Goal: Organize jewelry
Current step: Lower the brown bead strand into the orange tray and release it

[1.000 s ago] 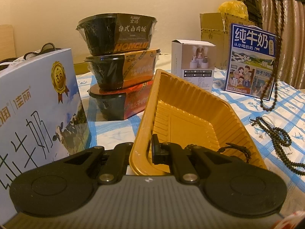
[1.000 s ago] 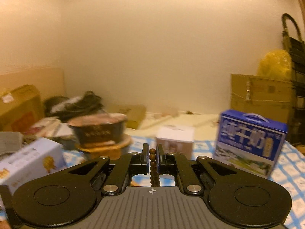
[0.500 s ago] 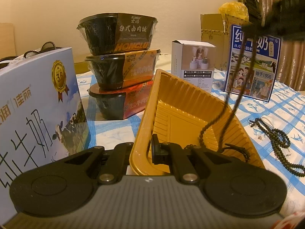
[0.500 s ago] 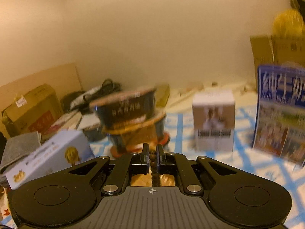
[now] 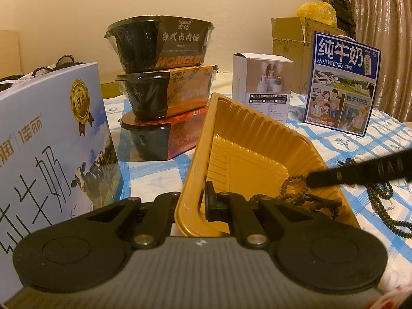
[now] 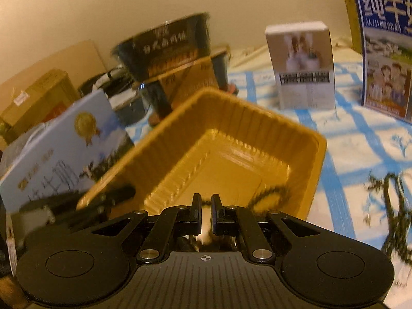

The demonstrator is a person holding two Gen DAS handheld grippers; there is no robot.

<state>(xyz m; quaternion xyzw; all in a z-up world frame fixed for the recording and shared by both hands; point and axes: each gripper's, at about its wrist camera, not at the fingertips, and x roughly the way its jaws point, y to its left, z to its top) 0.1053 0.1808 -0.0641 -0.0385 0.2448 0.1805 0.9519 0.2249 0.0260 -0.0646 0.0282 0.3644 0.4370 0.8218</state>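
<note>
Across blue-checked white cloth on worktop, cream wall behind: gold ribbed plastic tray, long axis running away from left tongs, clamped on near rim. Brown bead strand coiled inside tray's near right corner. Right tongs just opening, slightly apart, nothing between.

Bead strand lowered into tray; right gripper releasing.

The right gripper has descended from above the table to the gold tray; its jaws have just been opening, and the bead necklace, previously pinched and hanging, now lies inside the tray.
</note>
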